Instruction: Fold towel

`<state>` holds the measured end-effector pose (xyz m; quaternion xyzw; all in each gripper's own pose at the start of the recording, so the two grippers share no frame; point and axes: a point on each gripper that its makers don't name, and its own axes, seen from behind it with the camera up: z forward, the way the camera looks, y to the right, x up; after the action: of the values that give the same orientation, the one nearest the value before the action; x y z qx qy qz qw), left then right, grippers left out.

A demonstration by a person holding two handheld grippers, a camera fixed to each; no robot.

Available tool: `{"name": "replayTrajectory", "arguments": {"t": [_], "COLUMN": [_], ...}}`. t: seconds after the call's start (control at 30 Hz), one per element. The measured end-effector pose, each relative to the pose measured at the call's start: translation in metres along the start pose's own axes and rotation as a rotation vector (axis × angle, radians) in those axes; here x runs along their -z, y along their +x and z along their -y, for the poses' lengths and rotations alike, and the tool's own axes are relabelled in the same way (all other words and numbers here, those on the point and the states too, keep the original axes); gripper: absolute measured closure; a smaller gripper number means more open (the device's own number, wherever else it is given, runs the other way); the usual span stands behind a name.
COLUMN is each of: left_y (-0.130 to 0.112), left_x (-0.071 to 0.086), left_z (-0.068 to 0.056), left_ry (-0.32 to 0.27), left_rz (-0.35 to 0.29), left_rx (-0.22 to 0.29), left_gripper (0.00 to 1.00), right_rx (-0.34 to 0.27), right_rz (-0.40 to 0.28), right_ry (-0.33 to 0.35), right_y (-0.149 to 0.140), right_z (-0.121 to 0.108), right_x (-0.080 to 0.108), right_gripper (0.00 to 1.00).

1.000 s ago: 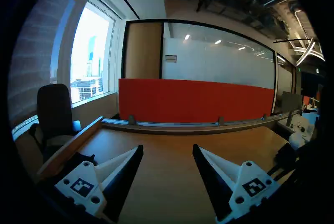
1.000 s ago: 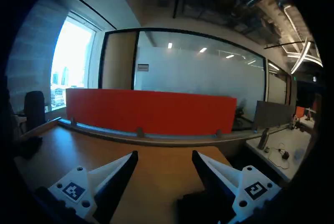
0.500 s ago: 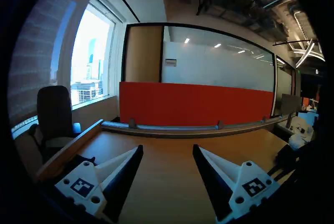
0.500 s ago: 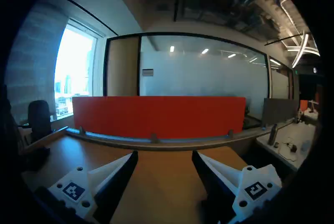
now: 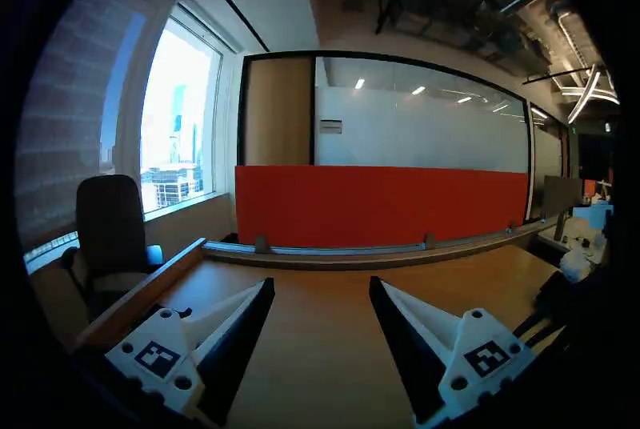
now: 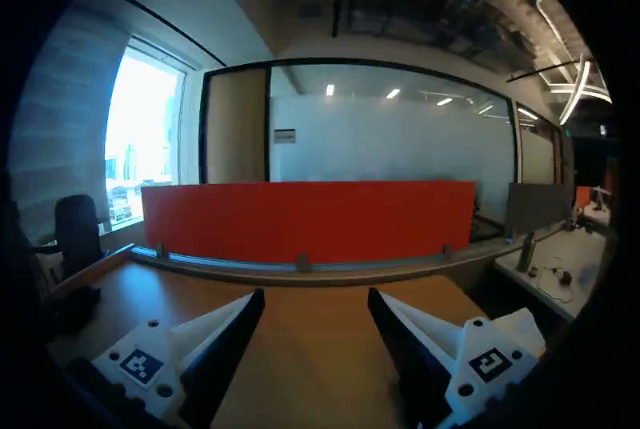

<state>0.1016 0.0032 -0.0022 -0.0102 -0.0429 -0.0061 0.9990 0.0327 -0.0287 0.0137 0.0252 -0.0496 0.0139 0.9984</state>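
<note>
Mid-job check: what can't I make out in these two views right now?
1. Near wooden desk: hidden behind the left claw in the left gripper view, and behind the right claw in the right gripper view.
2. Dark shape, left gripper view: cut off by the right edge, in shadow.
3. Dark object, right gripper view, left edge: too dark to identify.
4. Small items on the white desk, right gripper view: too small.

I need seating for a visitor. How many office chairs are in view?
1. A black office chair stands by the window, past the left end of the wooden desk; the right gripper view shows it there too. More may hide behind the red divider.
</note>
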Motion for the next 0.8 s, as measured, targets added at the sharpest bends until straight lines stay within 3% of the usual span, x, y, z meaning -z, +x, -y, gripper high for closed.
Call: {"name": "replayTrajectory", "arguments": {"t": [0.2,0.4,0.8], "left_y": [-0.002,-0.012,-0.052], "left_x": [-0.002,-0.002,-0.003], "left_z": [0.004,0.008,0.014], "left_ry": [0.012,0.024,0.026], "left_rz": [-0.014,-0.03,-0.06], "left_rx": [-0.015,0.004,-0.013], "left_gripper": [0.13,0.13,0.13], "right_rx": [-0.002,0.011,-0.008], "right_rz": [0.017,0.027,0.022], "right_ry": [-0.008,-0.01,-0.033], "right_y": [0.001,0.001,0.0], "right_z": [0.001,0.004,0.004], "right_x": [0.003,0.007,0.012], "right_gripper": [0.0,0.0,0.0]}}
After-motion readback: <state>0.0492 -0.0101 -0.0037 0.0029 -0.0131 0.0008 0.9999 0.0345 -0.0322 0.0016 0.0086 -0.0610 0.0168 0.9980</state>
